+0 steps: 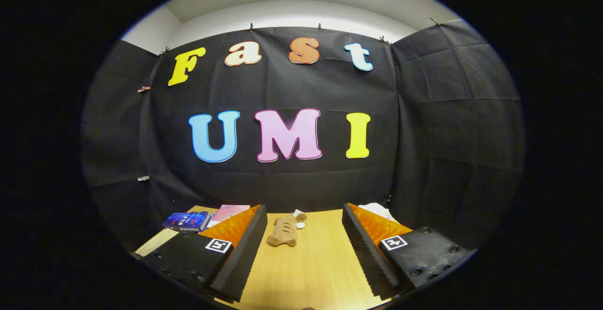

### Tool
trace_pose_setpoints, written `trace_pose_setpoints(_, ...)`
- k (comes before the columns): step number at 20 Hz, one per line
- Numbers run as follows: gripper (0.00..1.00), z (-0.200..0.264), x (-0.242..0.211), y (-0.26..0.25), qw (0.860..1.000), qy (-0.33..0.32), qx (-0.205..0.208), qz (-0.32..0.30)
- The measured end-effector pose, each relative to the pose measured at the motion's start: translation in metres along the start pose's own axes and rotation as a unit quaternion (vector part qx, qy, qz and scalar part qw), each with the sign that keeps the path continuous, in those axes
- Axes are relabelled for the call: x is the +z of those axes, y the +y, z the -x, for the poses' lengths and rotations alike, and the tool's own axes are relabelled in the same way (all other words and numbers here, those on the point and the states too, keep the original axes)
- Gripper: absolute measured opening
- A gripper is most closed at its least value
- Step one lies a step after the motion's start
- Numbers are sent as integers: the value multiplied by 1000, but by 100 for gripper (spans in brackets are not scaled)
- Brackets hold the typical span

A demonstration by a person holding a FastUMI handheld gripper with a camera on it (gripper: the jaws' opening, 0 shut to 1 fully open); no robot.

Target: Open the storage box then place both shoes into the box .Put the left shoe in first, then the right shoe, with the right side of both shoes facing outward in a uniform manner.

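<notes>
Your claw [301, 239] hangs spread wide over the wooden bench [311, 272], gripping nothing, with a plush toy [284, 231] just ahead between its fingers and books [187, 221] nearby, so without a storage box or shoes ahead, you risk grabbing clutter.

1. Gripper view: camera rides on the gripper [304, 248], low over the wooden table [311, 272], facing level toward the booth wall.
2. Fingers wide apart at bottom of frame; plush toy [285, 231] near, just beyond them, centre.
</notes>
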State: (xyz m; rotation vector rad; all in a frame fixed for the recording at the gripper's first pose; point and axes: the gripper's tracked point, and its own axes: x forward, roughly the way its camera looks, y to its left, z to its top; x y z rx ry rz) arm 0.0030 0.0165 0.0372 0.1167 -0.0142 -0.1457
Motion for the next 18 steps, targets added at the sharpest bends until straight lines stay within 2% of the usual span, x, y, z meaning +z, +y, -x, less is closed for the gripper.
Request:
trace_pose_setpoints(8,98,15,7,11,996,-71,-38,-45)
trace_pose_setpoints(18,99,15,-32,19,998,-35,-55,-26)
